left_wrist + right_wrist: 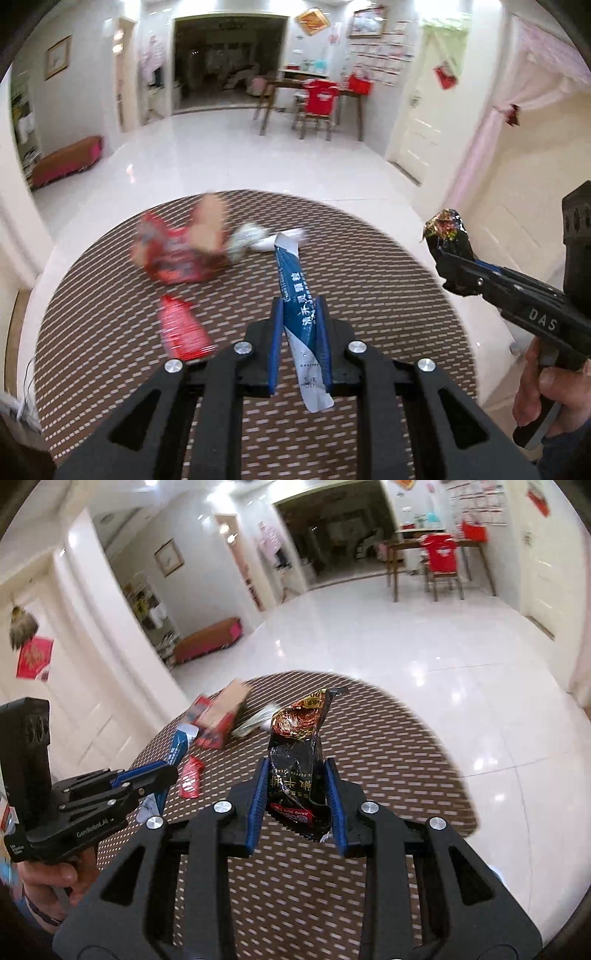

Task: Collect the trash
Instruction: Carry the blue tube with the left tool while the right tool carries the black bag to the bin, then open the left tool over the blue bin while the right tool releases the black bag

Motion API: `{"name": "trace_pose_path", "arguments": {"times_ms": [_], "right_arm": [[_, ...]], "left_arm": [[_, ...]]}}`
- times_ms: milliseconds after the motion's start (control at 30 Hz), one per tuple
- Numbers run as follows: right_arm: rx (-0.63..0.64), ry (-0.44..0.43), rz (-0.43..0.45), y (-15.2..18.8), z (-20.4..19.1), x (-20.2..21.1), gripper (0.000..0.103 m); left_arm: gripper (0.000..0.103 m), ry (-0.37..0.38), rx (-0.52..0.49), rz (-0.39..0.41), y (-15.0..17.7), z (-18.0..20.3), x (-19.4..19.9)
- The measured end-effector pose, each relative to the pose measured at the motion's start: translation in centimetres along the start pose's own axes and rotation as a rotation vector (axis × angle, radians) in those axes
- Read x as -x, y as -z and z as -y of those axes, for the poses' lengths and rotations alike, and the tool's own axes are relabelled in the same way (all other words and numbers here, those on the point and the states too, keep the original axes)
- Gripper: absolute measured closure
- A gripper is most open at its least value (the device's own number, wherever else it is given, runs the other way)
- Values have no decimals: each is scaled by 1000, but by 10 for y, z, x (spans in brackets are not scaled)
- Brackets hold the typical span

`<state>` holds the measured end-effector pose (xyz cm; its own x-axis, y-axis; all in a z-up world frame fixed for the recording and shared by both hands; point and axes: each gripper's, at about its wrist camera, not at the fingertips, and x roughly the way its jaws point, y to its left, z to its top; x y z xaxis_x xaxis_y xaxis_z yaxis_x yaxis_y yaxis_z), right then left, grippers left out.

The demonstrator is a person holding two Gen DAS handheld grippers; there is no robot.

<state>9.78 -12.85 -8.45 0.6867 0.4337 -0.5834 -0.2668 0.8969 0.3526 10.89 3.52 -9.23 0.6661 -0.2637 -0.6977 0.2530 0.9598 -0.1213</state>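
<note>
My left hand-held gripper (299, 317) pinches the limp blue sachet (295, 291) mid-length; my right hand-held gripper (297, 794) clamps the crinkly black wrapper (299, 753) low. Both seem light, slippery foil.

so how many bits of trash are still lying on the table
3: a crumpled red bag, a white wrapper beside it, and a small red packet nearer the camera. More may be hidden.

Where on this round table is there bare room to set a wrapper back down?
The near half of the brown woven round table is bare, and so is its right side out to the rim. The far left is crowded: a red snack bag, a crumpled white wrapper beside it, and a flat red packet nearer the left rim.
</note>
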Motion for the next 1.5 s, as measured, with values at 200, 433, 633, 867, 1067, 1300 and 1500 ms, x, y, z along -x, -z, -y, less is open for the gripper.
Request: {"name": "trace_pose_path", "arguments": {"times_ms": [200,433,633,867,1067,1300,1500], "right_arm": [[-117,113,75,11,69,61,73],[-308,253,111,48,149,110,73],[-433,333,91,86,201,133,73],[-499,356,53,113,235,138,73],[-532,357,24,127,255,138,73],[-593,342,-11,147,279,136,38],[-646,382,-6,158,289,141,6]], "left_arm": [[86,109,-108,-11,-10,78,-17],[86,238,-233,-90,1,173,-51],[86,297,-323,-194,18,239,-92],[86,309,-385,-319,38,284,-137],[86,318,-425,-384,45,302,-167],[18,298,-432,-424,51,307,-184],[15,274,-406,-371,38,294,-170]]}}
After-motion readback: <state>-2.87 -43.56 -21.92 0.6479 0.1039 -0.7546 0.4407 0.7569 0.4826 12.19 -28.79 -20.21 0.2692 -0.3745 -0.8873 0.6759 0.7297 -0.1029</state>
